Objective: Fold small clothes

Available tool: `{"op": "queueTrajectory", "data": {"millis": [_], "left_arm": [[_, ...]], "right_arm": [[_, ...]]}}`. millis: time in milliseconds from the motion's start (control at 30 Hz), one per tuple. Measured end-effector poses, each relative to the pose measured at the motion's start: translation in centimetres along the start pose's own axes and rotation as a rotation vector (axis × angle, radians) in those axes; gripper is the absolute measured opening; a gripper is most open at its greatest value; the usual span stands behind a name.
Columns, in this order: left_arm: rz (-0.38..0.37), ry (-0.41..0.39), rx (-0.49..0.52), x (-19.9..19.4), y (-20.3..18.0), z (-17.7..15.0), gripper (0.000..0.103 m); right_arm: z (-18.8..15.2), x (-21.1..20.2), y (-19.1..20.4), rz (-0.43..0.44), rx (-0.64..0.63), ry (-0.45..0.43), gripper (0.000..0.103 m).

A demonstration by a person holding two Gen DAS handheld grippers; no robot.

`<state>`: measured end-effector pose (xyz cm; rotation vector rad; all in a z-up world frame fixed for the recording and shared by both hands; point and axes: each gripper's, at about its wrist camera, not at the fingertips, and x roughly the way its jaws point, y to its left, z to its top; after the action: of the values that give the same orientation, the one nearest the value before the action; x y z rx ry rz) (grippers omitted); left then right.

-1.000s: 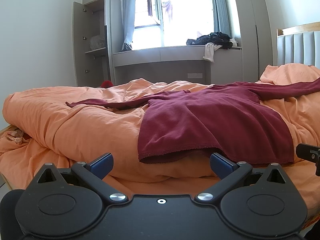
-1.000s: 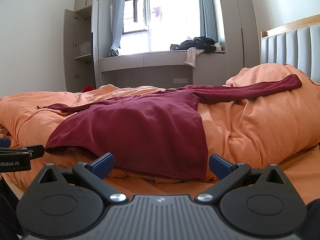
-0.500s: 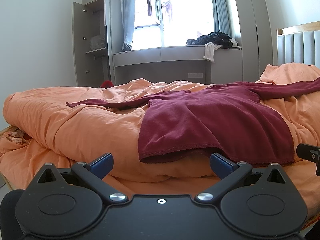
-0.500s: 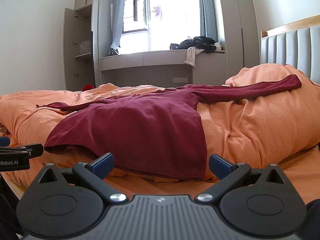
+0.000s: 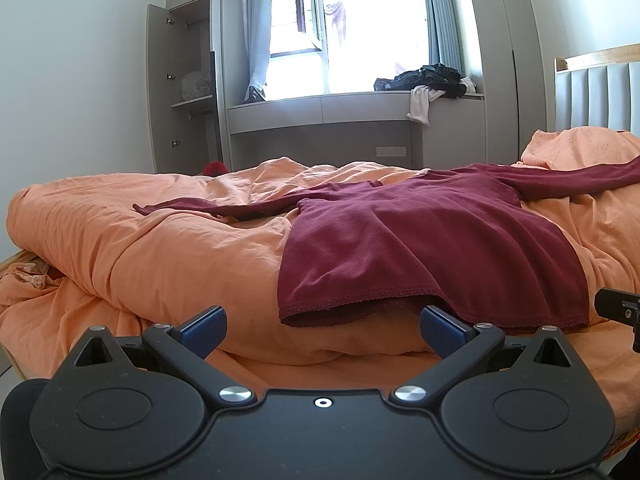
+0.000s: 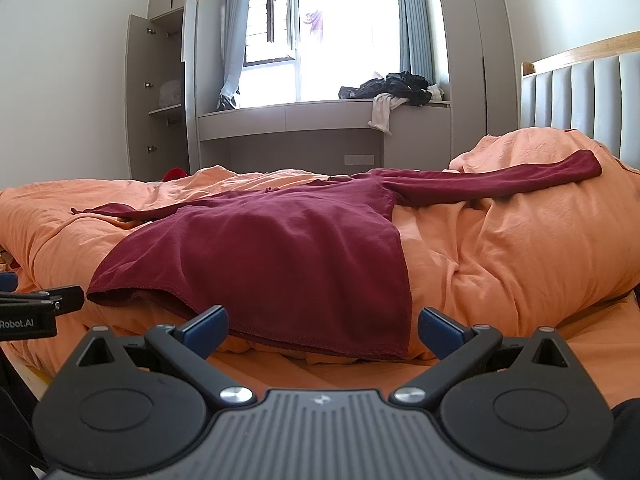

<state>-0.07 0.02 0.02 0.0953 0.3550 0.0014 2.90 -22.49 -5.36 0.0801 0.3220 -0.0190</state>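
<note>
We note both grippers level, jaws spread wide — left gripper point(image 5: 322, 326), right gripper point(image 6: 322, 326) — facing the soft maroon long-sleeved top point(image 6: 272, 248) spread on a rumpled orange duvet point(image 6: 500, 248).

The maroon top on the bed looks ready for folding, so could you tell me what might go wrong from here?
The maroon top lies on a rumpled orange duvet, so a pinch at the hem could catch the bedding too. Its hem hangs over the duvet's edge, so a pull may drag it off. Both the left gripper and right gripper are open and close together, so they might bump.
</note>
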Motion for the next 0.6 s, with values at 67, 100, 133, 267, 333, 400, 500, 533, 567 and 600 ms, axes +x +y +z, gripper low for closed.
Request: {"op": "queueTrajectory", "data": {"millis": [67,100,133,267,333,400,500,533,567,600], "left_arm": [[0.000,0.000,0.000,0.01,0.00,0.00,0.103],[0.000,0.000,0.000,0.00,-0.01,0.00,0.103],[0.000,0.000,0.000,0.00,0.00,0.00,0.103],[0.000,0.000,0.000,0.00,0.00,-0.01,0.103],[0.000,0.000,0.000,0.00,-0.01,0.00,0.103],[0.000,0.000,0.000,0.00,0.01,0.00,0.103],[0.001,0.000,0.000,-0.01,0.00,-0.01,0.103],[0.000,0.000,0.000,0.00,0.00,-0.01,0.103],[0.000,0.000,0.000,0.00,0.00,0.00,0.103],[0.000,0.000,0.000,0.00,0.00,-0.01,0.103]], "right_arm": [[0.02,0.03,0.03,0.000,-0.001,0.001,0.103],[0.02,0.04,0.01,0.000,-0.001,0.001,0.103],[0.03,0.05,0.01,0.000,-0.001,0.001,0.103],[0.06,0.07,-0.10,-0.003,-0.001,0.005,0.103],[0.07,0.00,-0.20,-0.005,-0.002,0.006,0.103],[0.08,0.00,-0.20,-0.004,-0.003,0.007,0.103],[0.07,-0.03,-0.26,-0.004,-0.002,0.007,0.103],[0.08,0.02,-0.13,-0.004,-0.002,0.007,0.103],[0.12,0.07,-0.12,-0.005,-0.003,0.008,0.103],[0.11,0.01,-0.24,-0.005,-0.003,0.009,0.103]]}}
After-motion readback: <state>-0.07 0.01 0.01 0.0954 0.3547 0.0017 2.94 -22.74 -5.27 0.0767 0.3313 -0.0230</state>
